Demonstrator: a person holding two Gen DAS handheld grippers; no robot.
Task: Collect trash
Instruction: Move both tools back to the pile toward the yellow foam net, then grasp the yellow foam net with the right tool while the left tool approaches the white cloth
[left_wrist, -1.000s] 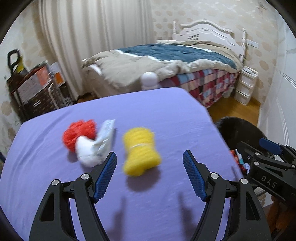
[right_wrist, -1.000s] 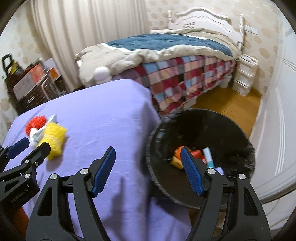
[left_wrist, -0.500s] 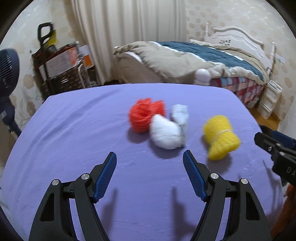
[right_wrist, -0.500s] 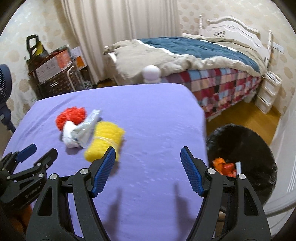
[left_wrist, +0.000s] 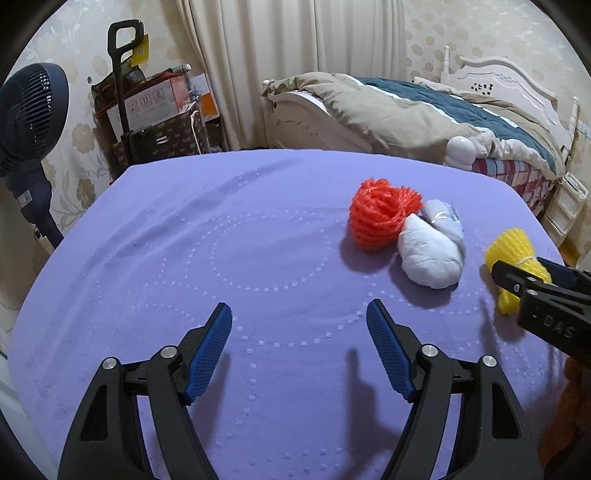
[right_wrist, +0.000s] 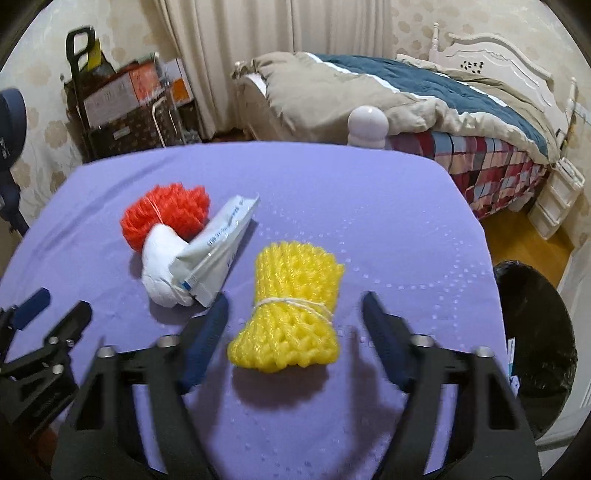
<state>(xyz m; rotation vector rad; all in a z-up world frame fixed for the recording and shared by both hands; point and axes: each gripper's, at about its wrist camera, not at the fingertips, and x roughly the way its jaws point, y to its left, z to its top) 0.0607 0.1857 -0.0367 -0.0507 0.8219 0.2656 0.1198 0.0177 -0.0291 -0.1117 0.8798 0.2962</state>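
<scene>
Purple table (right_wrist: 332, 192), bed (right_wrist: 424, 96) behind, bin (right_wrist: 535, 332) right

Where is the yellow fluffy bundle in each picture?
Left wrist view: the yellow net bundle sits at the far right edge, partly behind the other hand-held gripper.
Right wrist view: the bundle lies in the lower middle, between the open fingers.
Shared landmark: the orange net ball on the purple cloth.

left wrist: low over purple counter (left_wrist: 184, 240), facing bed (left_wrist: 424, 110) | right wrist: lower, near yellow mesh bundle (right_wrist: 291, 310), same heading | shared: bundle (left_wrist: 511, 254), counter (right_wrist: 332, 192), bed (right_wrist: 406, 92)
</scene>
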